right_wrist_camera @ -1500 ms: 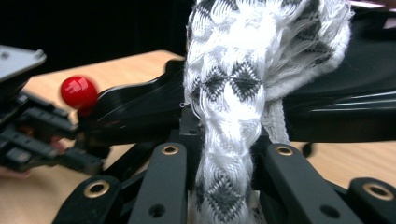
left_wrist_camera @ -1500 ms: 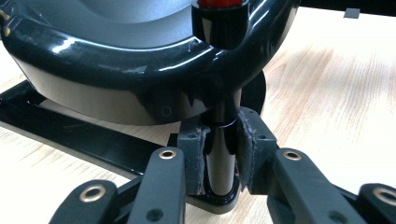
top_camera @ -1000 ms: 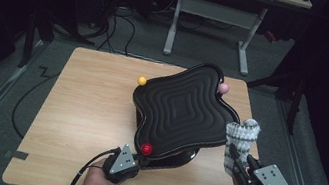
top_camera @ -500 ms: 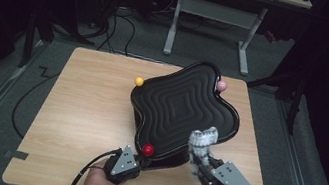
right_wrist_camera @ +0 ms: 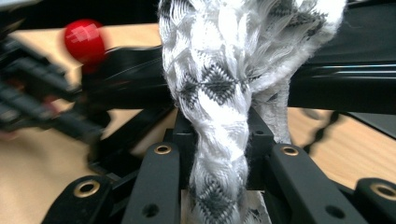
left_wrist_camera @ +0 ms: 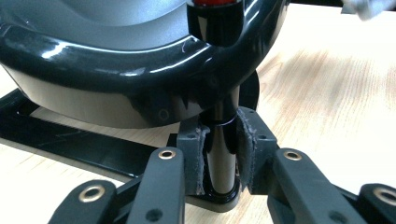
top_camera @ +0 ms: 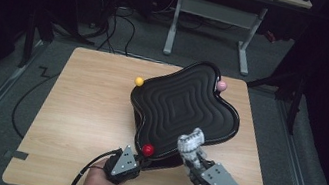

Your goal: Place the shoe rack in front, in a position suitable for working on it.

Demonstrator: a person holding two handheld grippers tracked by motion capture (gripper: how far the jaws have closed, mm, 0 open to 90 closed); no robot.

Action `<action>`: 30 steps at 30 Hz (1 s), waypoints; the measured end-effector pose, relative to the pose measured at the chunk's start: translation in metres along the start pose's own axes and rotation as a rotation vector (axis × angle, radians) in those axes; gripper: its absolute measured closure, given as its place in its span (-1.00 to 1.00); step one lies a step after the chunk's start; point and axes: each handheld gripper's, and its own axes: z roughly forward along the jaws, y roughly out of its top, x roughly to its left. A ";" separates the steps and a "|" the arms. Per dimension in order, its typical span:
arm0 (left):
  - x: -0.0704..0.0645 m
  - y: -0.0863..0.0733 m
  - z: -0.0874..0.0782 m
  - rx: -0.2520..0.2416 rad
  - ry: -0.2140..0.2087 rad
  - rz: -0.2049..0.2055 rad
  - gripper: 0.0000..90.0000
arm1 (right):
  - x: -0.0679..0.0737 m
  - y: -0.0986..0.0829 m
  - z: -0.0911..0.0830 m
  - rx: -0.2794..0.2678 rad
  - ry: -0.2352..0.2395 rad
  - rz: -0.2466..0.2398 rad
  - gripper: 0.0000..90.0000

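A wavy black ridged tray (top_camera: pixel 185 108) stands tilted on a black stand on the wooden table (top_camera: pixel 78 108). Coloured knobs sit at its corners: red (top_camera: pixel 148 149), yellow (top_camera: pixel 139 81), pink (top_camera: pixel 221 85). My left gripper (top_camera: pixel 133 161) is shut on the black post (left_wrist_camera: pixel 223 154) under the red knob (left_wrist_camera: pixel 212 2), below the tray's rim (left_wrist_camera: pixel 116 56). My right gripper (top_camera: pixel 194 158) is shut on a white and grey patterned cloth (top_camera: pixel 191 140) (right_wrist_camera: pixel 219 107), held at the tray's near edge (right_wrist_camera: pixel 336 88). The red knob (right_wrist_camera: pixel 84 39) lies to the cloth's left.
The stand's flat black base (left_wrist_camera: pixel 79 144) lies on the table under the tray. Bare wood (top_camera: pixel 84 104) stretches to the tray's left. Beyond the table's far edge is a grey desk frame (top_camera: pixel 213 17) and cables (top_camera: pixel 119 19) on the floor.
My right gripper has carried the cloth leftward from the tray's right side to its near edge, close to the red knob. The left gripper has stayed on the post.
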 end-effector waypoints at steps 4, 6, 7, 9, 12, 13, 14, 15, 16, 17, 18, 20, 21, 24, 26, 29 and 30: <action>0.000 0.000 0.000 0.001 0.000 0.000 0.62 | -0.021 0.001 -0.015 -0.041 -0.069 0.044 0.63; 0.000 0.000 0.000 0.001 0.000 0.000 0.62 | -0.031 0.001 -0.024 -0.056 -0.104 0.049 0.63; 0.000 0.000 0.000 0.002 -0.001 -0.001 0.62 | -0.035 0.001 -0.027 -0.060 -0.123 0.055 0.63; 0.000 0.000 0.000 0.002 0.000 0.001 0.62 | -0.045 0.001 -0.034 -0.074 -0.156 0.080 0.63; 0.000 0.000 0.000 0.003 0.000 0.003 0.62 | -0.058 -0.001 -0.042 -0.089 -0.205 0.135 0.63; 0.000 0.000 0.000 0.003 0.000 0.003 0.62 | -0.061 -0.002 -0.044 -0.092 -0.217 0.147 0.63; 0.000 0.000 0.000 0.003 0.000 0.004 0.62 | -0.064 -0.004 -0.045 -0.092 -0.233 0.167 0.63; 0.000 0.000 0.000 0.003 0.000 0.004 0.62 | -0.069 -0.006 -0.047 -0.089 -0.258 0.197 0.63; 0.000 0.000 0.000 0.003 0.000 0.005 0.62 | -0.071 -0.007 -0.047 -0.085 -0.264 0.209 0.64; 0.000 0.000 0.000 0.003 0.000 0.004 0.62 | -0.072 -0.008 -0.047 -0.082 -0.269 0.217 0.64; 0.000 0.000 0.000 0.003 0.000 0.004 0.62 | -0.072 -0.010 -0.046 -0.076 -0.273 0.220 0.65; 0.000 0.000 0.000 0.003 0.000 0.003 0.62 | -0.071 -0.011 -0.044 -0.070 -0.267 0.211 0.67; 0.000 0.000 0.000 0.003 0.000 0.002 0.62 | -0.068 -0.010 -0.042 -0.064 -0.262 0.200 0.68; 0.000 0.000 0.000 0.003 -0.001 0.002 0.62 | -0.062 -0.009 -0.038 -0.060 -0.244 0.171 0.68; 0.000 0.000 0.000 0.003 -0.002 0.001 0.62 | -0.058 -0.009 -0.034 -0.058 -0.231 0.161 0.69; 0.000 0.000 0.000 0.002 -0.002 0.003 0.62 | -0.051 -0.009 -0.029 -0.052 -0.207 0.152 0.68; 0.000 0.000 0.000 0.003 -0.002 0.003 0.62 | -0.048 -0.009 -0.028 -0.047 -0.200 0.146 0.68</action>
